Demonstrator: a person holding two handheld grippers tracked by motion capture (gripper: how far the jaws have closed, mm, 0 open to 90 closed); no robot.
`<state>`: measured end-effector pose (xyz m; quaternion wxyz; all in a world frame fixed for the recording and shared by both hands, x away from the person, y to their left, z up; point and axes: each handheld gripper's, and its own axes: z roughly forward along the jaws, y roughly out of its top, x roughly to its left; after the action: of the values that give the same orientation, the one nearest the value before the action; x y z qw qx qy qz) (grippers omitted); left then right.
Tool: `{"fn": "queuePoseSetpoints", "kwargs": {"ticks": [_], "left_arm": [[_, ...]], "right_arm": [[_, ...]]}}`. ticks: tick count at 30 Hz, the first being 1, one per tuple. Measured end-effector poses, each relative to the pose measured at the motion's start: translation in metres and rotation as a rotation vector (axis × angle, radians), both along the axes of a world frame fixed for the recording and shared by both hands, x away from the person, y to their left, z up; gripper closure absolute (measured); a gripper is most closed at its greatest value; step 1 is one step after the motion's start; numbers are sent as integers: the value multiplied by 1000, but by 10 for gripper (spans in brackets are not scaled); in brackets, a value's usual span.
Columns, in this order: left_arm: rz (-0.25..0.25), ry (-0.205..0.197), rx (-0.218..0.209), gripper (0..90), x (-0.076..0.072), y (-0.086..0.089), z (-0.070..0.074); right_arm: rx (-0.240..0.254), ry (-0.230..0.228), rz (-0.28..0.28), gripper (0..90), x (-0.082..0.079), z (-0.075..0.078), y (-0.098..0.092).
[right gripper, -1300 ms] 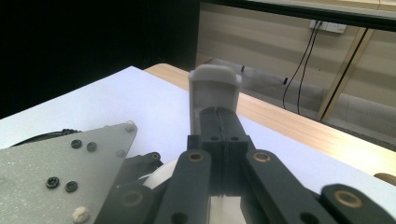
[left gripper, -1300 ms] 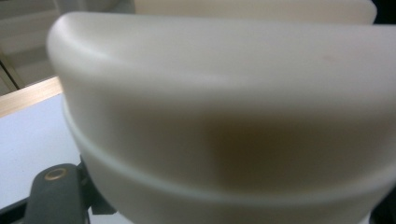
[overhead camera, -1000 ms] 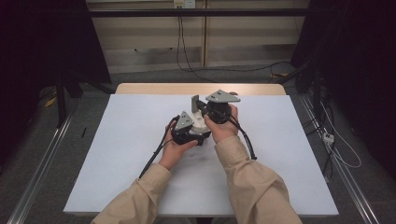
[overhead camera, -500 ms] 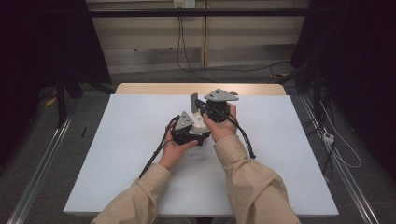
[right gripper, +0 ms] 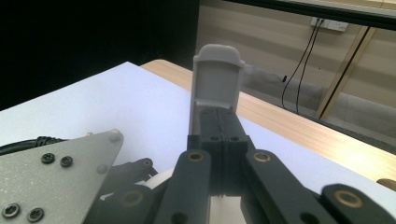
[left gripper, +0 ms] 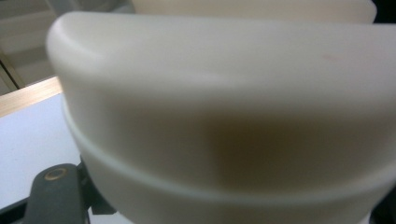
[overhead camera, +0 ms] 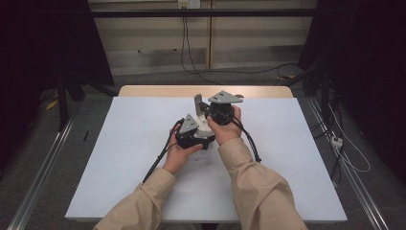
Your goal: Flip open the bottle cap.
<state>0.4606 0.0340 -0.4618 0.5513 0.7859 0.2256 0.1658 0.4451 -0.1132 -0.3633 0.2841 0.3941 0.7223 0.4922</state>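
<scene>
Plastic fills your left gripper view: a cream-white rounded plastic container with a moulded seam running around its body sits right against that camera, blurred by closeness. From above, this container shows as a pale patch between your two hands, over the middle of the pale blue-white tabletop. Your left gripper has its fingers drawn in as narrow as they go, closed on the container.

Just beyond it stands the second piece — a grey flat plastic lid with a rounded top edge, upright and pinched at its lower end by your right gripper, whose fingers meet tight together on it. In the high view the lid rises just left of that gripper's grey three-cornered plate.

Your two hands sit close together — the right hand slightly farther from you than the left hand. Black cables trail back from the grippers across the tabletop. A light wooden strip shows along the tabletop's far edge.
</scene>
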Motion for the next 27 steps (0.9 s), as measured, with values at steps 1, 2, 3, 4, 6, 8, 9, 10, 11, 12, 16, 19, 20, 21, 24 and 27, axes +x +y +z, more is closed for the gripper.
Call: {"fn": "queuePoseSetpoints", "kwargs": {"ticks": [1,2,3,4,6,8,9,10,11,12,16,19,20,21,24,27], "left_arm": [[2,-14,10,188,0,0,0],[1,-17,15,188,-1,0,0],[0,-15,14,188,0,0,0],[2,-12,10,188,0,0,0],[-3,-2,1,188,0,0,0],[-4,-2,4,188,0,0,0],[0,-1,3,188,0,0,0],[0,0,1,188,0,0,0],[-1,2,0,188,0,0,0],[0,0,2,188,0,0,0],[4,-4,5,188,1,1,0],[0,0,2,188,1,0,0],[0,-1,2,188,0,0,0],[0,-1,2,188,1,0,0],[1,-1,3,188,1,0,0],[1,0,2,188,1,0,0]], "right_arm": [[-9,4,-2,900,0,0,0],[-11,2,-5,900,1,-1,0],[-11,1,-5,900,2,-1,0],[-7,3,-6,900,2,-1,0],[-6,1,-6,900,3,-2,0],[-4,3,-5,900,3,-2,0],[-6,2,-4,900,3,-2,0],[-7,2,-3,900,4,-2,0],[-9,2,-3,900,4,-2,1],[-11,1,-2,900,5,-2,1],[-15,-1,0,900,5,-2,1],[-15,-3,-1,900,6,-3,2],[-16,-1,0,900,6,-3,2],[-17,0,0,900,6,-4,3],[-16,0,2,900,7,-4,3],[-12,6,3,900,9,-4,4]]}}
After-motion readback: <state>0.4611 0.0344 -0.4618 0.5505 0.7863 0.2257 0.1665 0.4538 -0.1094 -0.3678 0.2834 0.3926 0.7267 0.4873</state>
